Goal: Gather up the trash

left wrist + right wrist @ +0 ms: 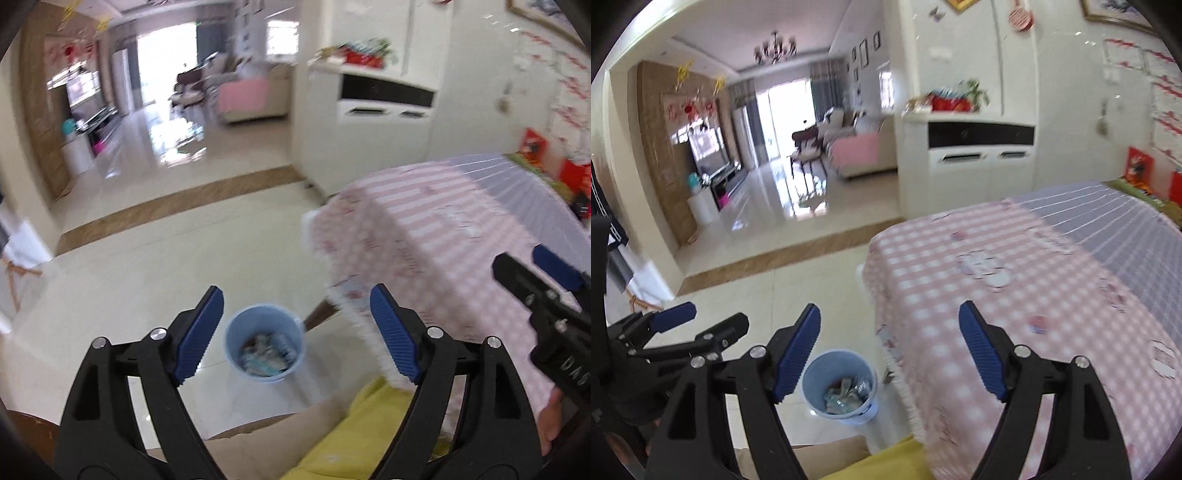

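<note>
Across the right side of both views spreads a table under a pink checked cloth whose fringed edge hangs down toward a pale tiled floor. Beyond it a white cabinet stands against the wall, and farther back a sofa with a pink cover sits in a bright living room. Low on the floor, just beside the table's near corner, stands a light blue bin, upright and open at the top, with crumpled trash lying in its bottom. Both tools are held above the floor, tilted downward and forward. The left gripper has its jaws spread wide apart with nothing between them, and in its own view the bin shows in the gap, nearer the left finger. The right gripper is likewise spread wide and holds nothing; its left finger sits over the bin's rim in its view, its right finger over the cloth. Each tool shows at the edge of the other's view, side by side and apart. A bare hand grips the right tool's handle from below. Yellow fabric fills the bottom edge, below the jaws.
</note>
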A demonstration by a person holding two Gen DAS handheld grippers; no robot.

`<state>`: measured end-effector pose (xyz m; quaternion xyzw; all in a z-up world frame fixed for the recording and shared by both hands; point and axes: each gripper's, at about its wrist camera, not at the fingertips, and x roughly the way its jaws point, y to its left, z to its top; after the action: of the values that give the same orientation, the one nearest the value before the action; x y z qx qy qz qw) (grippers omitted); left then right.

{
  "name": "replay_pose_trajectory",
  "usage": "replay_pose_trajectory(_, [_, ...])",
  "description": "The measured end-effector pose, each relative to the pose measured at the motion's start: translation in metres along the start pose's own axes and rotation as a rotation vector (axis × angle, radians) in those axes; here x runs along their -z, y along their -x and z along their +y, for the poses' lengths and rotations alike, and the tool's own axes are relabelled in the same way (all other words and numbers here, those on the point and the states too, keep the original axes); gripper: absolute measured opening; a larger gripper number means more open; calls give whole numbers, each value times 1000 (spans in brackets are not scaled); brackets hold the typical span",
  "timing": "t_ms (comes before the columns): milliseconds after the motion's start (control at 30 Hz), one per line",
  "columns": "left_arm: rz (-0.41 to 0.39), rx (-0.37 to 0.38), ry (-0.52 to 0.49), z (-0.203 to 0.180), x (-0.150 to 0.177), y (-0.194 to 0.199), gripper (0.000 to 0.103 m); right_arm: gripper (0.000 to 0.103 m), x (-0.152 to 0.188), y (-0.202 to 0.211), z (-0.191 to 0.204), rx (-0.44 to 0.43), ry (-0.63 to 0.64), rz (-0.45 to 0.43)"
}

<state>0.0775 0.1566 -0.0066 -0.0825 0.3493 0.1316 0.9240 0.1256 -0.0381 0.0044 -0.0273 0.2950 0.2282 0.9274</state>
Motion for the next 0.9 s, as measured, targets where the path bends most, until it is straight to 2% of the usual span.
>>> replay_pose_trajectory(267, [-140, 129, -96, -40, 12, 59, 85, 78, 17, 81, -23, 139, -11, -154])
replay_pose_trajectory(400, [-196, 166, -123, -45, 21, 86, 87, 80, 23, 107, -28, 135, -28, -203])
replay_pose_trajectory(633, [-285, 171, -124, -45, 32, 112, 87, 82, 34, 130, -28, 160, -40, -251])
replay_pose_trajectory(900, [-327, 179, -122, -43, 36, 125, 92, 84, 42, 143, -32, 172, -74, -252])
